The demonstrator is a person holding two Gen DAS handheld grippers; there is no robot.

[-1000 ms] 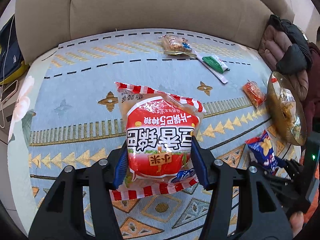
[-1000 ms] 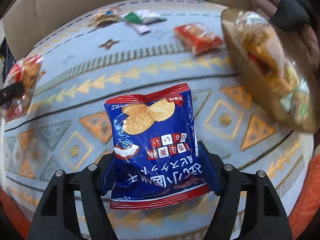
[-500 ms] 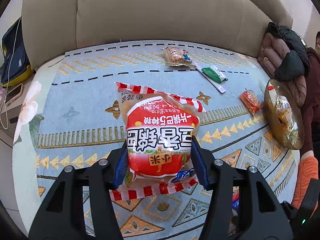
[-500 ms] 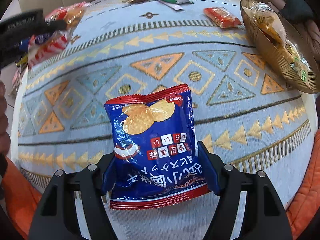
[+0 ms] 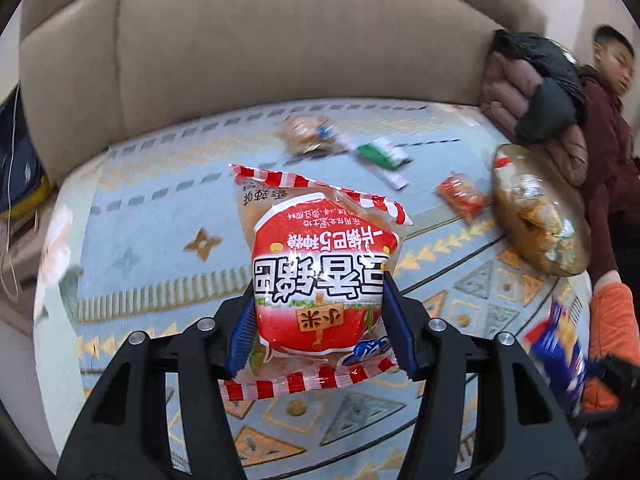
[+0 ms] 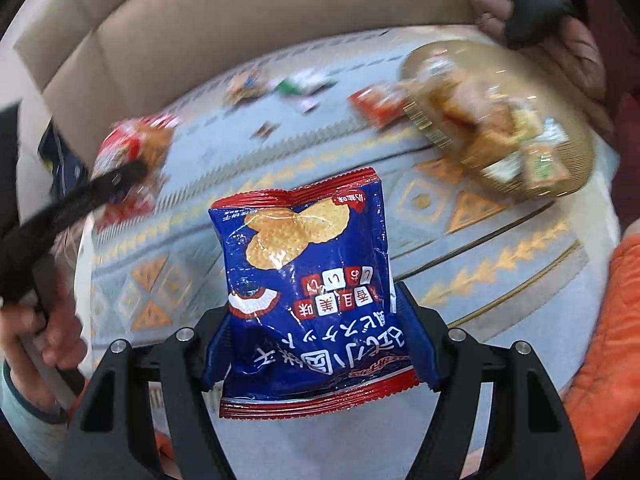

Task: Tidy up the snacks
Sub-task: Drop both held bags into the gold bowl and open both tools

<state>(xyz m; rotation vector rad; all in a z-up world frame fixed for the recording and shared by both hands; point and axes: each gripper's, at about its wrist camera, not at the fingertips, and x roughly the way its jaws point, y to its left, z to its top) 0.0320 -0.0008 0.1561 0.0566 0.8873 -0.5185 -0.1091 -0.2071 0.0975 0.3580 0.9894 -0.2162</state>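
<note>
My left gripper (image 5: pixel 318 330) is shut on a red and white snack bag (image 5: pixel 320 276), held up above the patterned cloth. In the right wrist view that bag (image 6: pixel 134 148) shows blurred at the left. My right gripper (image 6: pixel 320 344) is shut on a blue cracker bag (image 6: pixel 308 280), which appears blurred at the lower right of the left wrist view (image 5: pixel 558 348). A gold bowl (image 5: pixel 560 264) with several wrapped snacks sits at the right; in the right wrist view the bowl (image 6: pixel 576 160) is at the upper right.
Loose on the cloth lie an orange packet (image 5: pixel 460 196), a green and white packet (image 5: pixel 384 154) and a tan packet (image 5: pixel 308 132). A beige sofa back (image 5: pixel 280 40) rises behind. Dark jackets (image 5: pixel 536 92) and a seated person (image 5: pixel 608 128) are at the right.
Both grippers have swung, still gripping their bags. The left view now looks higher towards the sofa and the person. The right view has turned so the bowl sits ahead at upper right.
</note>
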